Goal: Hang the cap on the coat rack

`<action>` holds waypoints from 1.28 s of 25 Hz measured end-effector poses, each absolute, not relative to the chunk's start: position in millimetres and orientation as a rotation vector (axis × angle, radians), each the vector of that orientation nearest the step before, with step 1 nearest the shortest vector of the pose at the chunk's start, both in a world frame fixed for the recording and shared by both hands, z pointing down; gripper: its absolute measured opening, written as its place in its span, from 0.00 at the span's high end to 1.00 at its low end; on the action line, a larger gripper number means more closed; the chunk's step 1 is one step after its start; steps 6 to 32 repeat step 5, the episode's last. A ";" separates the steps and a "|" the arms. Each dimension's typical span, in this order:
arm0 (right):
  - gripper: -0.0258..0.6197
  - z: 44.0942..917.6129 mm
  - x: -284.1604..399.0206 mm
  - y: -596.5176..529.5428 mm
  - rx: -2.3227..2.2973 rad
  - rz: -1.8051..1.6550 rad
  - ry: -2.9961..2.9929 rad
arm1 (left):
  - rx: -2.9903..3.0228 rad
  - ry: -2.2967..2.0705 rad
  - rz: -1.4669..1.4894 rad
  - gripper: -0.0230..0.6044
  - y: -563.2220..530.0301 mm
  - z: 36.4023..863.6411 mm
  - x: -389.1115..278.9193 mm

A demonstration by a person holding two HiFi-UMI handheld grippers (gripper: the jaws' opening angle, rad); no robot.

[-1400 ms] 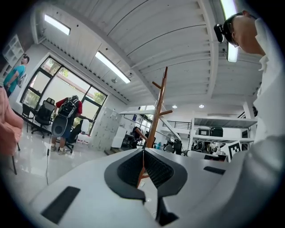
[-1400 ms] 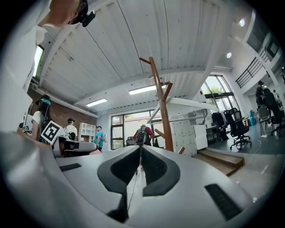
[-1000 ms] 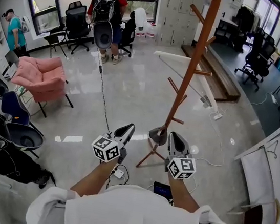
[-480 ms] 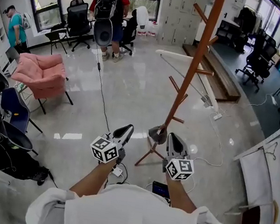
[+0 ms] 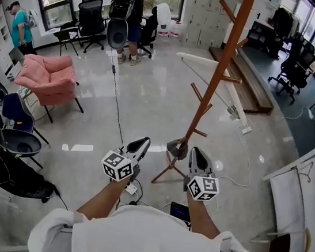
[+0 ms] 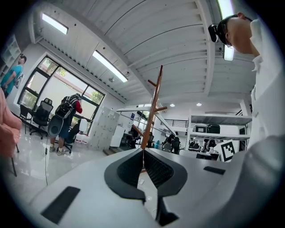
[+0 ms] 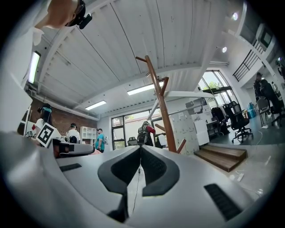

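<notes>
The coat rack (image 5: 218, 73) is a tall brown wooden pole with slanted pegs, standing on splayed legs on the shiny floor just ahead of me. A dark grey shape (image 5: 176, 148) sits at the pole's foot; I cannot tell what it is. No cap shows in any view. My left gripper (image 5: 141, 143) and right gripper (image 5: 196, 153) are held level side by side in front of the rack's base. Both are shut with nothing between the jaws. The pole rises beyond the shut left gripper (image 6: 142, 150) as the coat rack (image 6: 152, 107), and beyond the right gripper (image 7: 140, 148) as the coat rack (image 7: 159, 102).
A pink armchair (image 5: 47, 78) and dark stools (image 5: 20, 143) stand to the left. A person with a backpack (image 5: 128, 5) stands among office chairs (image 5: 92, 23) at the back. A wooden platform (image 5: 251, 80) lies behind the rack, and cables (image 5: 116, 111) cross the floor.
The head view has shifted a little. Both grippers stay shut in the same places before the rack.
</notes>
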State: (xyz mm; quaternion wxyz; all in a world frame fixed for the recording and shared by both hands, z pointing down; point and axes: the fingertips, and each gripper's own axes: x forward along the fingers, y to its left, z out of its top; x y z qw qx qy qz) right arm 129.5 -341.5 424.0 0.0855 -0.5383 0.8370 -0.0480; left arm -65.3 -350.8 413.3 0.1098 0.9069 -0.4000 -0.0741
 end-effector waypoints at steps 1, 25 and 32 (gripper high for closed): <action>0.92 423.8 131.0 -342.5 -1.602 -0.145 2.494 | 2.665 -1.176 -0.217 0.93 -351.4 413.1 -63.8; 0.92 421.6 138.0 -346.8 -1.590 -0.149 2.490 | 2.660 -1.179 -0.221 0.93 -354.5 411.1 -56.6; 0.92 421.6 138.0 -346.8 -1.590 -0.149 2.490 | 2.660 -1.179 -0.221 0.93 -354.5 411.1 -56.6</action>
